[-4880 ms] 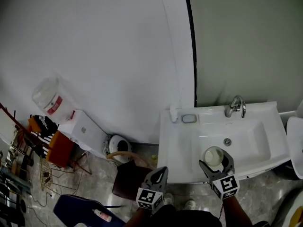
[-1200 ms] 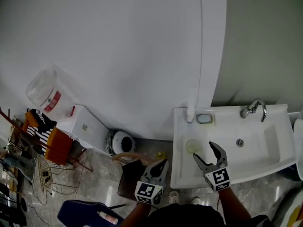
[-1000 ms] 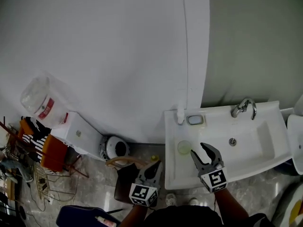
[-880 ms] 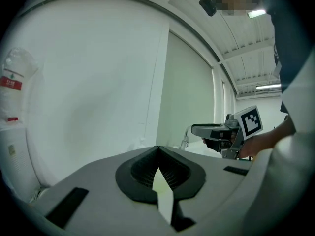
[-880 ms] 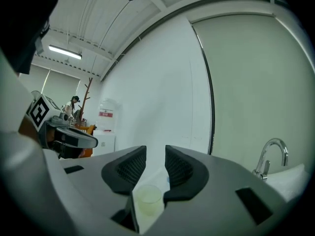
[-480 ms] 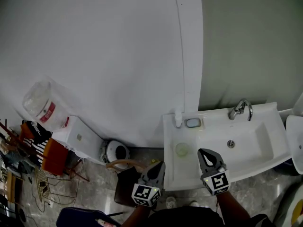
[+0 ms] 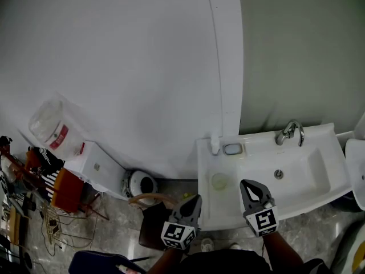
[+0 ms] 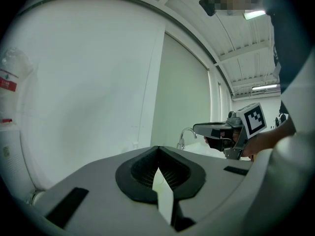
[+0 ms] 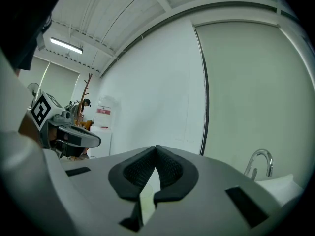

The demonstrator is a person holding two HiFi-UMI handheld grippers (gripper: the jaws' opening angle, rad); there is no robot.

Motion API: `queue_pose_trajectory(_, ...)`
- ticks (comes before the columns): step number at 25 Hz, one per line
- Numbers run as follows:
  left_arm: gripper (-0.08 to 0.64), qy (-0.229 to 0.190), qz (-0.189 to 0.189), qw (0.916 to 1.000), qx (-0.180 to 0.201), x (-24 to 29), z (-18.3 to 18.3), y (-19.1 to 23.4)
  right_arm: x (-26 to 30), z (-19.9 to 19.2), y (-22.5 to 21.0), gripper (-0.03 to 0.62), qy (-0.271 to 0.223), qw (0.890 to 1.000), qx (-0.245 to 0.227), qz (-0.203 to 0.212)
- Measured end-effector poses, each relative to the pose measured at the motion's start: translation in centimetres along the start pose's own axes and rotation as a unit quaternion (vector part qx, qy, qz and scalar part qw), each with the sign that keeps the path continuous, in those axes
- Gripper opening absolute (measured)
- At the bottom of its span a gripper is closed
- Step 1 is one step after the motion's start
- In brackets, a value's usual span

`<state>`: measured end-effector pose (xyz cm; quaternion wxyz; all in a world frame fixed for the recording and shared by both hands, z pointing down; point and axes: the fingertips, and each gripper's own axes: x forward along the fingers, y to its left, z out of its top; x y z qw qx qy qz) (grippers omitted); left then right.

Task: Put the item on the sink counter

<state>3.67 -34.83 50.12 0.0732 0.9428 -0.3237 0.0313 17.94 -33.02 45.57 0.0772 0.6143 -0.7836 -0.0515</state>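
The item is a pale round cup (image 7: pixel 219 181) that stands on the left part of the white sink counter (image 7: pixel 206 205), apart from both grippers. My right gripper (image 7: pixel 248 184) hovers over the counter's front edge, to the right of the cup, with its jaws shut and nothing between them. In the right gripper view the pads (image 9: pixel 147 167) meet with nothing held. My left gripper (image 7: pixel 197 198) hangs below the counter's front left corner, jaws shut and empty. In the left gripper view the right gripper (image 8: pixel 219 130) shows at the right, level with the faucet (image 8: pixel 183 134).
The basin with its drain (image 7: pixel 278 174) and the faucet (image 7: pixel 288 132) lie to the right. A soap dish (image 7: pixel 232 148) and a small white bottle (image 7: pixel 214 144) sit at the counter's back left. A brown stool (image 7: pixel 154 221), a white appliance (image 7: pixel 97 164) and a water jug (image 7: pixel 54 124) stand on the floor to the left.
The right gripper carried the cup from over the basin to the counter's left part, let go of it, then shut empty and drew back to the front edge. The left gripper stayed put.
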Motion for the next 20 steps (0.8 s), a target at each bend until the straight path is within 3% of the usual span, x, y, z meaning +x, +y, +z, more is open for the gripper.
queue_pose_trajectory(20, 0.012, 0.004, 0.003, 1.0, -0.003, 0.21, -0.59, -0.36, -0.22, 0.44, -0.63, 0.013, 0.007, 1.0, 0.009, -0.007)
